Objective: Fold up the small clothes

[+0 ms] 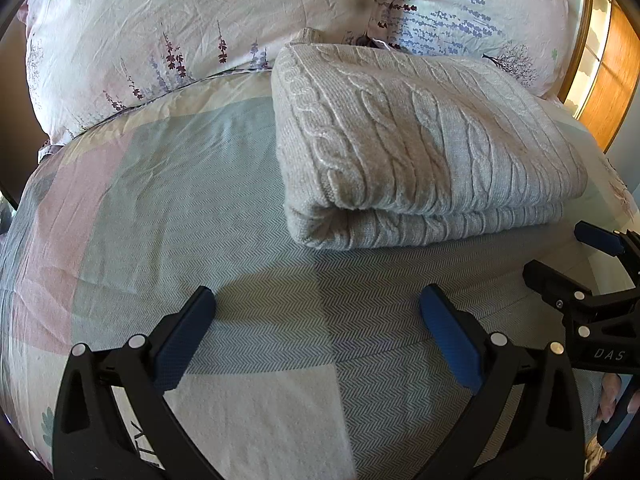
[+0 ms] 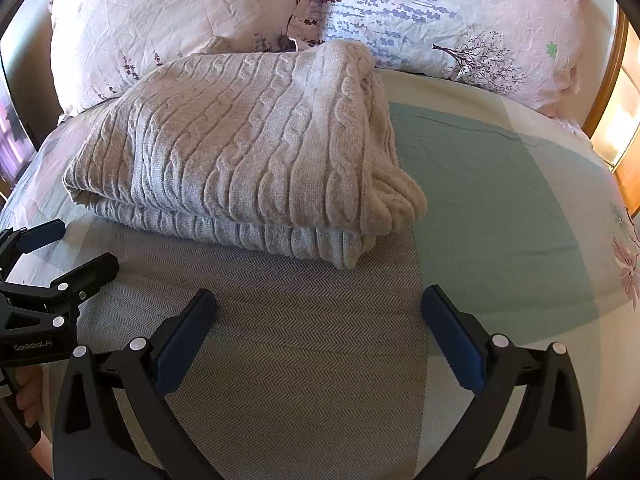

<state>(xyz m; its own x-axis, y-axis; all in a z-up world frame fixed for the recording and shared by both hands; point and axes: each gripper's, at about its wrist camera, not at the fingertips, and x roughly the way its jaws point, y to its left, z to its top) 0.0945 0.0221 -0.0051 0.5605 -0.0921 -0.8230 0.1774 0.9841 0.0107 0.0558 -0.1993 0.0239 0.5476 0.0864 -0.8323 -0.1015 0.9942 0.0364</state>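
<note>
A beige cable-knit sweater [image 1: 420, 140] lies folded in a thick rectangle on the bed; it also shows in the right wrist view [image 2: 248, 148]. My left gripper [image 1: 318, 304] is open and empty, hovering over the bedspread a little in front of the sweater's near left corner. My right gripper [image 2: 320, 304] is open and empty, in front of the sweater's near right corner. Each gripper shows at the other view's edge: the right gripper [image 1: 568, 252] at the right, the left gripper [image 2: 80, 244] at the left, both with jaws apart.
The bedspread [image 1: 200, 208] has grey-green, pink and cream patches. Two floral pillows [image 1: 180, 32] [image 2: 460, 20] lean behind the sweater. A wooden headboard frame [image 1: 612, 80] stands at the far right.
</note>
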